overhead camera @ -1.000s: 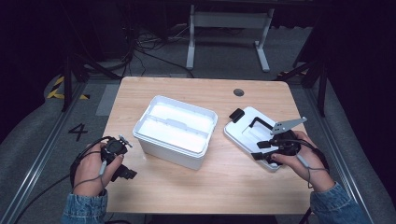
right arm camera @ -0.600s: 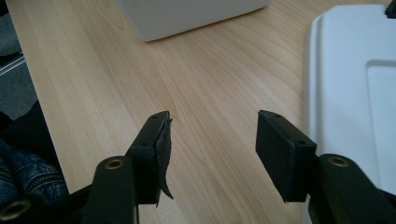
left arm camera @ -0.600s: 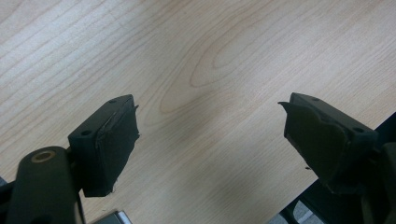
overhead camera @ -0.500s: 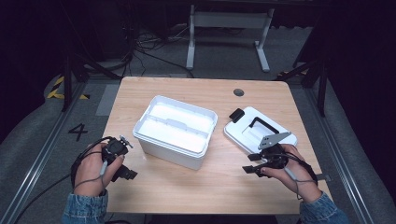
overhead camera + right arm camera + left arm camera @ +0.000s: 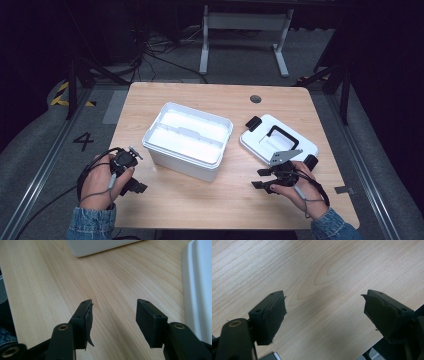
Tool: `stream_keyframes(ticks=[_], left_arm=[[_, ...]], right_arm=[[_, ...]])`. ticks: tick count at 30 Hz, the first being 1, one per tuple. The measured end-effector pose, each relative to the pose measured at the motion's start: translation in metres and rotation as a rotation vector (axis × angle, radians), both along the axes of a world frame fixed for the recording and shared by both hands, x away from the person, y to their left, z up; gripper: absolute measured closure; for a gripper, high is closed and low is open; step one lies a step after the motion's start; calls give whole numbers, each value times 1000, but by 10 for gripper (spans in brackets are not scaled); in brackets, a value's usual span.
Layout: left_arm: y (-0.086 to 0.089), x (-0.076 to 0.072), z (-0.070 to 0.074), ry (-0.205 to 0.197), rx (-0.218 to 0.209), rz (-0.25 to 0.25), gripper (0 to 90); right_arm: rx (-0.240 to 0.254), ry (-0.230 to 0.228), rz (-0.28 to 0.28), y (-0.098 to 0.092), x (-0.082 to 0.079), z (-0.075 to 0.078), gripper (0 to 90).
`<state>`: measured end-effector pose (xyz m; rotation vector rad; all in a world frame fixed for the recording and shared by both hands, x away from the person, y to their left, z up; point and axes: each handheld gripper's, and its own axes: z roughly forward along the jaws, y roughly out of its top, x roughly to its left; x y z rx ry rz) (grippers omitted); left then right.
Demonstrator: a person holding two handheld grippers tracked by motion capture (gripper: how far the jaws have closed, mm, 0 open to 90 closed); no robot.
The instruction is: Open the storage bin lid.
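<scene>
A white open box (image 5: pixel 187 140) with a divider tray stands mid-table. Its white lid (image 5: pixel 277 141), with a black handle and black latches, lies flat to the right. My left gripper (image 5: pixel 131 184) rests low over bare wood at the front left of the box, jaws wide apart with nothing between them (image 5: pixel 324 312). My right gripper (image 5: pixel 261 179) sits just in front of the lid's near edge, pointing left, jaws open over bare wood (image 5: pixel 113 312). The lid's rim (image 5: pixel 197 290) runs along the right of the right gripper view, and the box's base (image 5: pixel 97 246) shows at the top.
The wooden table (image 5: pixel 210 200) has a round cable hole (image 5: pixel 255 98) near its far edge. A white desk frame (image 5: pixel 245 30) and cables lie on the dark floor beyond. A floor marking "4" (image 5: pixel 83 141) sits left of the table.
My right gripper has come off the lid and moved toward the front edge of the table, turning to point left. The left gripper has stayed put.
</scene>
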<state>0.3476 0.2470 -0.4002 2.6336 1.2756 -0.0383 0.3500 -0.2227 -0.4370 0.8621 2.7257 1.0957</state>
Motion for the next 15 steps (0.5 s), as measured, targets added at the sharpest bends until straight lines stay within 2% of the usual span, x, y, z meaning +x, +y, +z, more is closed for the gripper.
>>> stream_keyframes(ticks=[1,3,5,10,14,15], left_arm=[[-1,-1,-1,3,0,10,183],[0,-1,-2,-7,5,1,183],[0,-1,-2,0,1,-4,183],[1,-1,-2,-3,-8,-1,183],[5,-2,-1,-15,-14,19,183],[7,-2,-1,-28,-20,21,183]], right_arm=[[7,-6,1,2,-1,-5,481],[10,-13,4,4,-3,-11,481],[14,-11,21,6,-4,-17,481],[26,-37,34,9,-7,-25,482],[13,-66,39,13,-9,-32,482],[18,-71,41,13,-9,-32,482]])
